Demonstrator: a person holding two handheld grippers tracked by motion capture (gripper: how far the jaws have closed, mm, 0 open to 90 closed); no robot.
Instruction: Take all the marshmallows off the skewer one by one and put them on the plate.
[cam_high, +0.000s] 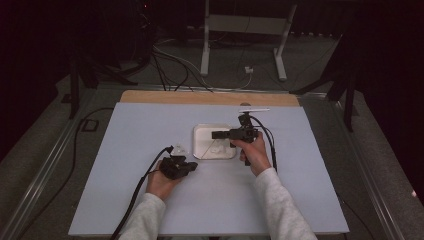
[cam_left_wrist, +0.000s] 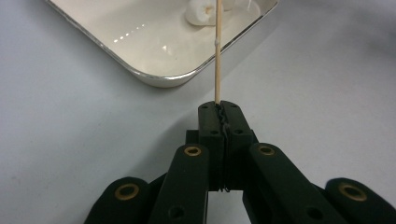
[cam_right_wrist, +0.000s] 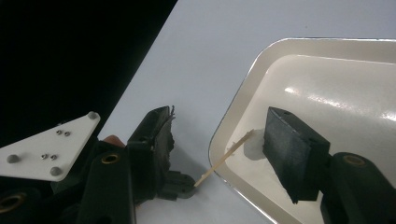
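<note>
Skewer going into marshmallow, tray centre.
Left gripper (cam_left_wrist: 219, 108) clamped on skewer (cam_left_wrist: 217, 56); right gripper (cam_right_wrist: 217, 140) agape over marshmallow (cam_left_wrist: 200, 11) in tray (cam_left_wrist: 154, 77). Risk: unpinned marshmallow slides, skewer slips.

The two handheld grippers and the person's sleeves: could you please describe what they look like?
Both the left gripper and the right gripper are black, with jointed jaws carrying brass-coloured pivot rings and dark ridged pads. A black cable trails from each, and a pale grey three-cornered plate is dotted with small screws. The sleeves are light grey.
</note>
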